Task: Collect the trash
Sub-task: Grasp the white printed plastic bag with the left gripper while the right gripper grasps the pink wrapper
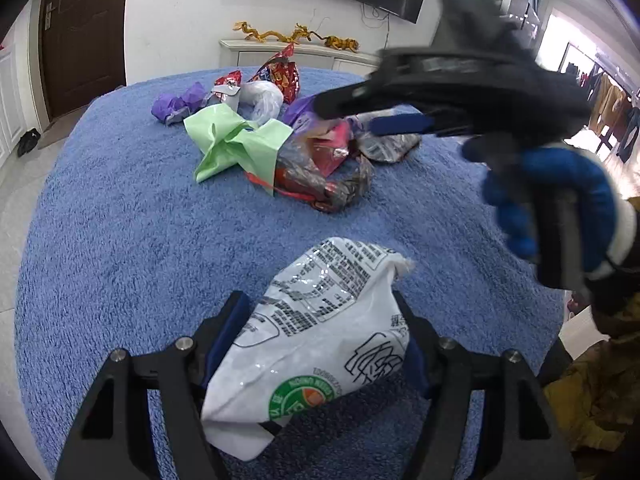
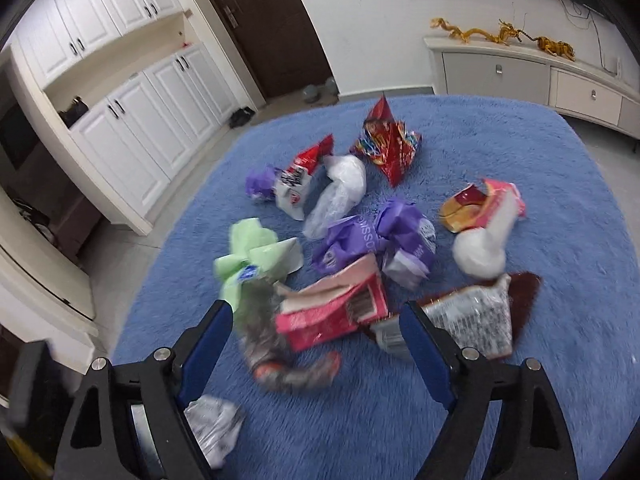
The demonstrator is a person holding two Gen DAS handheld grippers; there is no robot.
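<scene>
Your left gripper (image 1: 324, 344): jaws either side of the white bag (image 1: 308, 344) on the blue rug (image 1: 120, 240); grip cannot be told. Your right gripper (image 2: 316, 328): jaws apart, over the pink box (image 2: 332, 312). Trash pile (image 1: 280, 140): mid-rug, beyond the bag.

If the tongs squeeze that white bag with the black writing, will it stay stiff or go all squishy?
Probably squishy: the white bag is thin, shiny plastic, already wrinkled and bent between the left tongs. It looks light, since it seems puffed with air rather than full. The glossy film might be a bit slippery, so it could slide out of a loose pinch onto the blue rug.
</scene>
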